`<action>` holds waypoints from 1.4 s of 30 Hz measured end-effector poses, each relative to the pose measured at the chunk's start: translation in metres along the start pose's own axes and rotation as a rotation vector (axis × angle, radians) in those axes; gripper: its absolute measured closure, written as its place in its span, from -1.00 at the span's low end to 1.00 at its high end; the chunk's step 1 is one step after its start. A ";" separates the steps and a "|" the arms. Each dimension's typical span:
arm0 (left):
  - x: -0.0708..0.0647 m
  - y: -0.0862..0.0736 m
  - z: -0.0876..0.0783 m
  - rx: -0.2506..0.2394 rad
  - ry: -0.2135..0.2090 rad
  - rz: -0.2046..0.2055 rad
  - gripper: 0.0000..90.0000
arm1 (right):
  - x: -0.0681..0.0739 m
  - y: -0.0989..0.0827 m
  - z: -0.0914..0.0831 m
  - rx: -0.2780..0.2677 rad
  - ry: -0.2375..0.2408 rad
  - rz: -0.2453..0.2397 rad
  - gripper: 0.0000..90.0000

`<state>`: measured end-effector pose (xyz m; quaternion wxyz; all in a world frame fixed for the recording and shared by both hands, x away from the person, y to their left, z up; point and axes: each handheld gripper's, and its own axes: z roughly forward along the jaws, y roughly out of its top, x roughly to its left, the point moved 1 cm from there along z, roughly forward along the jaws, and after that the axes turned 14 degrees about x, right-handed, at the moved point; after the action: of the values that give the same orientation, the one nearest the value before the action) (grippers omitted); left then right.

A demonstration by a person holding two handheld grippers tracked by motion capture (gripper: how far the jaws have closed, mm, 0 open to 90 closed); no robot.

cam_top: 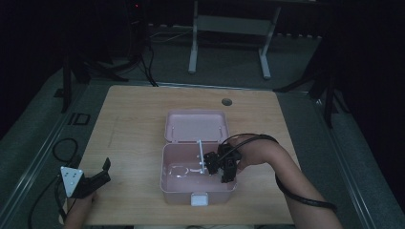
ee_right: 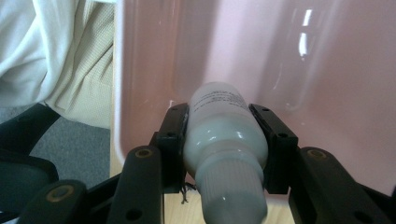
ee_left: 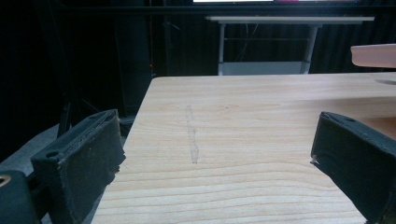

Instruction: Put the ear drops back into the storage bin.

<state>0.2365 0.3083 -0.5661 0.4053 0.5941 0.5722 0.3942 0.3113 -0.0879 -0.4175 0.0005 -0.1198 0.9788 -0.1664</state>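
The bench (cam_top: 133, 114) was pale wood with a fine straight grain and a matt finish, marked by one faint dull streak (ee_left: 191, 140) running toward twelve o'clock. The pink box (ee_right: 327, 70) looked like smooth, glossy plastic that caught bright glints on its inner wall. The small bottle (ee_right: 224, 135) was whitish plastic with a soft sheen, and its cap (ee_right: 231, 186) was ribbed. The fingers (ee_left: 81, 163) of the left gripper (ee_left: 219, 163) were faced with black, matt, slightly grainy pads. At ten o'clock in the right gripper view hung cream ribbed knit cloth (ee_right: 79, 60).
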 end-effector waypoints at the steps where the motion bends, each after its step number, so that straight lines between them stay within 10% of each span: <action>1: 0.000 0.000 0.000 0.000 0.000 0.000 -0.95 | 0.000 0.001 0.004 0.004 0.003 -0.005 0.32; 42: 0.000 0.000 0.000 0.008 0.008 -0.007 -0.95 | -0.019 0.034 0.072 0.111 0.043 -0.048 0.31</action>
<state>0.2371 0.3085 -0.5659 0.4017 0.5921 0.5776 0.3929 0.3245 -0.0756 -0.4973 -0.0181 -0.1396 0.9646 -0.2229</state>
